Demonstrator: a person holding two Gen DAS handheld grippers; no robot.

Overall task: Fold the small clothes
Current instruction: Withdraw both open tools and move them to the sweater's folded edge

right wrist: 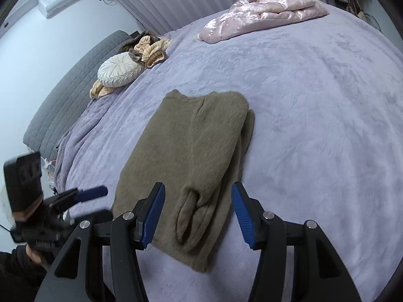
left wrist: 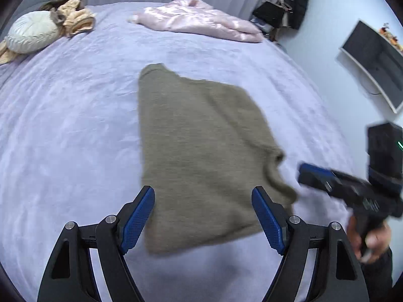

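An olive-brown knit sweater (left wrist: 201, 151) lies flat on the lilac bedspread (left wrist: 63, 125), partly folded, with a sleeve laid over its body (right wrist: 191, 216). It also shows in the right wrist view (right wrist: 191, 146). My left gripper (left wrist: 202, 219) is open and empty, hovering over the sweater's near edge. My right gripper (right wrist: 197, 214) is open and empty above the sleeve end. The right gripper appears blurred at the right of the left wrist view (left wrist: 314, 173). The left gripper appears at the lower left of the right wrist view (right wrist: 93, 192).
A pink satin quilt (left wrist: 199, 20) lies at the far side of the bed. A round white cushion (left wrist: 31, 31) and tan clothes (left wrist: 75, 16) sit at the far left. A grey headboard (right wrist: 65, 95) and a wall shelf (left wrist: 372, 65) border the bed.
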